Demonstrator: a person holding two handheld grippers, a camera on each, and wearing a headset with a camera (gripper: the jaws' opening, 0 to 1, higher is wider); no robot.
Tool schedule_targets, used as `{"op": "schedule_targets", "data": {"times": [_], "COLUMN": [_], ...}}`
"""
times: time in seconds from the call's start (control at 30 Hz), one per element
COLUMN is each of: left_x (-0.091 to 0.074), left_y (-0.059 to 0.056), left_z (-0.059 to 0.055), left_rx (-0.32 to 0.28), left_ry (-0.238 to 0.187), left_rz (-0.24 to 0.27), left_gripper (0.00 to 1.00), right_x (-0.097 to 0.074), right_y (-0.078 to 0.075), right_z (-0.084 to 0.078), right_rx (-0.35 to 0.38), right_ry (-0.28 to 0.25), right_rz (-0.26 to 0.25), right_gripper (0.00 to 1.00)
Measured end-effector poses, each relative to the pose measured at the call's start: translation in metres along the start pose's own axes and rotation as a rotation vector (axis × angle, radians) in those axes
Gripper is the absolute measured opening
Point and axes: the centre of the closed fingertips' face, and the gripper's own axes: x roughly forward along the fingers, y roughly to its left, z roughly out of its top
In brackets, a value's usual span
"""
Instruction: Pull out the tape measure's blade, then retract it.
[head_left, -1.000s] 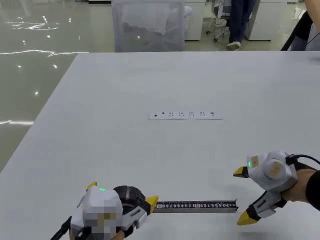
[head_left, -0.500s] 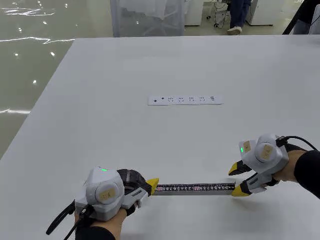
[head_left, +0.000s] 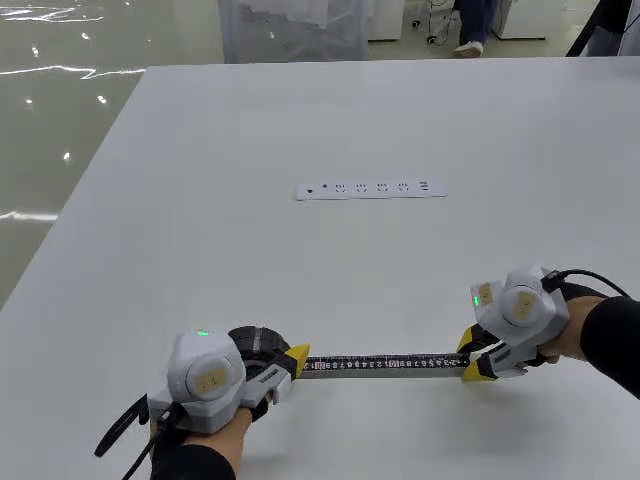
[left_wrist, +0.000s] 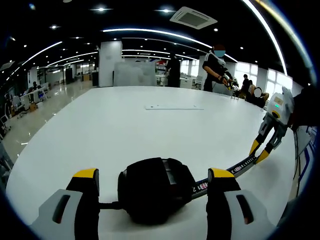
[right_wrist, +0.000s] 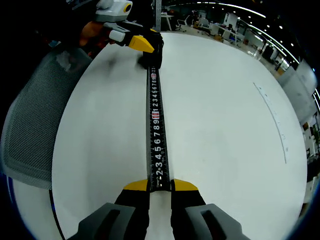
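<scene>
Broad white matte table here, smooth and even, with a glossy grey floor off its left edge throwing back the ceiling lights. Down near the front edge sits the tape measure, a rounded black case with a ribbed, rubbery look. Out of its right side runs the blade, a thin dark strip with pale numerals and a red box at the ten, lying flat and straight along the tabletop. Now the left gripper: grey-white shell, blunt yellow-capped fingers, jaws spread wide with the case sitting between them. In its own view a sliver of table shows between the left finger and the case, and the blade slips out just inside the right finger, so this is a bracket rather than a firm clamp. Over to the far end of the strip, and there's the right gripper, the same grey and yellow build. Its jaws are drawn in almost together, with the two yellow tips pressed against either edge of the blade right at its end. A hand wraps the white housing behind each gripper in the head view, and a dark cable trails off the right one. Further up the table, well apart from all this, lies a long flat white power strip, square to the table edge. Beyond the far side, in the left gripper view, a person in a dark top stands among desks and bright windows.
</scene>
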Motion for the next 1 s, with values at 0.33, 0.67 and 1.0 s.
{"op": "schedule_targets", "data": {"times": [0.33, 0.67, 1.0], "left_x": [0.0, 0.002, 0.002], "left_y": [-0.004, -0.003, -0.001], "left_z": [-0.009, -0.013, -0.017], "left_rx": [-0.052, -0.067, -0.042], "left_ry": [0.047, 0.097, 0.132], "left_rz": [0.007, 0.02, 0.025], "left_gripper": [0.69, 0.6, 0.57], "right_x": [0.0, 0.001, 0.001], "right_y": [0.0, -0.001, 0.0], "right_z": [-0.001, -0.001, -0.001], "right_rx": [0.076, 0.108, 0.093], "right_ry": [0.016, 0.034, 0.044], "right_rz": [-0.004, -0.009, -0.004], "right_gripper": [0.1, 0.1, 0.09]}}
